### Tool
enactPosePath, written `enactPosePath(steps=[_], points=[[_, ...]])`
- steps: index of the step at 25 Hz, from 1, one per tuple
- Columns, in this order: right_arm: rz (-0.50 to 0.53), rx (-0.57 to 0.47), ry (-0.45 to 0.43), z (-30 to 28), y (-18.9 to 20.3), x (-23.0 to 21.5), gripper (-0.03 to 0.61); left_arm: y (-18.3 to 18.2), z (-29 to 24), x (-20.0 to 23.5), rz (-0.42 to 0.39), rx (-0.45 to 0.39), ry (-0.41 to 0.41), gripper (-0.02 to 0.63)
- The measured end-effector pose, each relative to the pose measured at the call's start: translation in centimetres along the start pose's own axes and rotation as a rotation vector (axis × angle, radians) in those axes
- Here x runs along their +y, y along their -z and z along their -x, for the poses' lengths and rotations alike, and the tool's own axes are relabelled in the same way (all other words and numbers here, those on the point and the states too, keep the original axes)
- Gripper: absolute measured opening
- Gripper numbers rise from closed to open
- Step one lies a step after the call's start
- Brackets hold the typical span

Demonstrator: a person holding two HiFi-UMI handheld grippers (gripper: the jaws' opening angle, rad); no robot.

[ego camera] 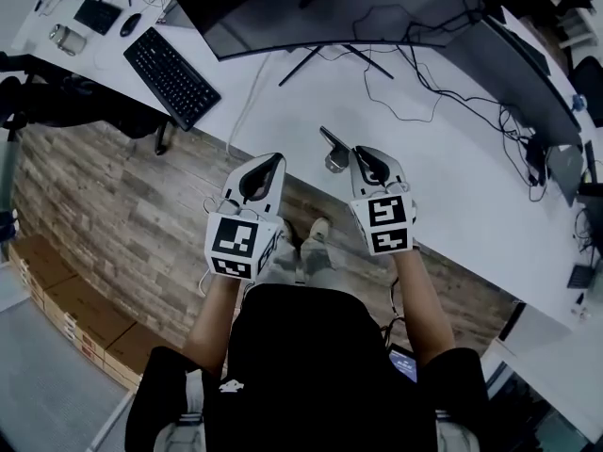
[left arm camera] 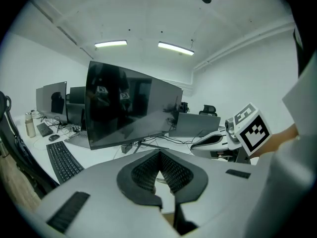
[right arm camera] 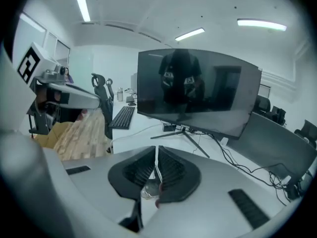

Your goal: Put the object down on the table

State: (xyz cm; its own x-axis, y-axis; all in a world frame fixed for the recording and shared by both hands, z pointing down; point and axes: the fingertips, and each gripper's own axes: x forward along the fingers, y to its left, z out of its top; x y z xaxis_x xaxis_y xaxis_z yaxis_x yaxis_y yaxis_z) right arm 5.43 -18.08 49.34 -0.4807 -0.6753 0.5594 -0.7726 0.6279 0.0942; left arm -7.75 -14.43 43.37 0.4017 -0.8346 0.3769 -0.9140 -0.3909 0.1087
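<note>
In the head view a small dark elongated object (ego camera: 332, 145) with a grey rounded end shows at the near edge of the white table (ego camera: 443, 158), just left of my right gripper's tip. My right gripper (ego camera: 366, 158) hovers over that edge. In the right gripper view its ribbed pads (right arm camera: 171, 170) stand together with only a thin slit between them. A small shiny bit (right arm camera: 150, 188) shows at their near end; I cannot tell if it is pinched. My left gripper (ego camera: 261, 171) hangs over the floor beside the table, jaws together, nothing in them.
A curved monitor (ego camera: 339, 8) on a thin-legged stand fills the table's middle, with cables (ego camera: 424, 83) trailing right. A black keyboard (ego camera: 171, 75) lies at the left and a second screen (ego camera: 518, 64) at the right. Cardboard boxes (ego camera: 57, 299) line the wooden floor.
</note>
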Motion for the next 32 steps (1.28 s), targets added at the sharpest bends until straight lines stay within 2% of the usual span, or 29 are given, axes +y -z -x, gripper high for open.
enactPosePath(steps=[8,19,25,32], points=[[-0.084,-0.153,0.071,4.8,-6.1,-1.9,0.025,-5.2,1.8,-0.4,-0.061,-0.089,-0.013,0.012],[-0.091,-0.366,0.136,11.4,-13.7,-3.3,0.025,-12.4,4.4,-1.7,-0.134,-0.227,-0.014,0.012],[-0.074,-0.427,0.155,13.7,-15.7,-3.4,0.025,-14.9,5.7,-2.4,-0.160,-0.282,-0.015,0.012],[-0.076,-0.458,0.165,14.6,-16.4,-3.2,0.025,-15.9,6.8,-2.5,-0.176,-0.310,-0.016,0.012]])
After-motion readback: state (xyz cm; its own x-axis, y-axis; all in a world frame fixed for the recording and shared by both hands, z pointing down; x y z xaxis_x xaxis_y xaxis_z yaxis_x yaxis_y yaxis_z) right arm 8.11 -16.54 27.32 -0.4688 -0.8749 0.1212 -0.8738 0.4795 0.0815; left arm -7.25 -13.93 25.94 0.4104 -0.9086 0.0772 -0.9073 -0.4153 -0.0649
